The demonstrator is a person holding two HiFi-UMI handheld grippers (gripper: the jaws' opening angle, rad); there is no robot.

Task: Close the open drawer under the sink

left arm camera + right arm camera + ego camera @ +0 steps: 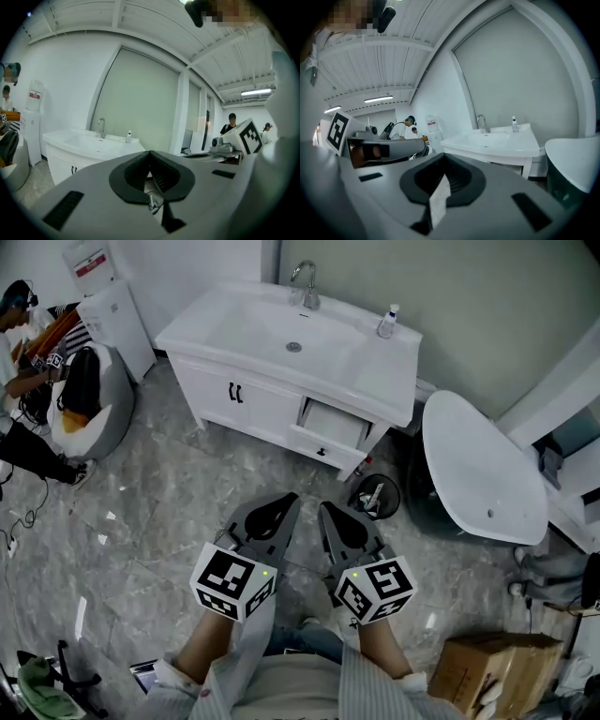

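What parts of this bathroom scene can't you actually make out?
- Back of the drawer: head view, under the sink counter overhang.
- The drawer in the left gripper view: behind the left gripper.
- Label on the bottle: too small in every view.
- Contents of the floor bin: too small, head view.

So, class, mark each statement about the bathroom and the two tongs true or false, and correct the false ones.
1. The drawer under the sink stands open. True.
2. The left tongs grip the drawer's handle. False: they are held well short of the cabinet, with jaws together and touching nothing.
3. A small bottle stands on the counter to the right of the tap in the head view. True.
4. The right tongs are spread wide open. False: their jaws are together and hold nothing.
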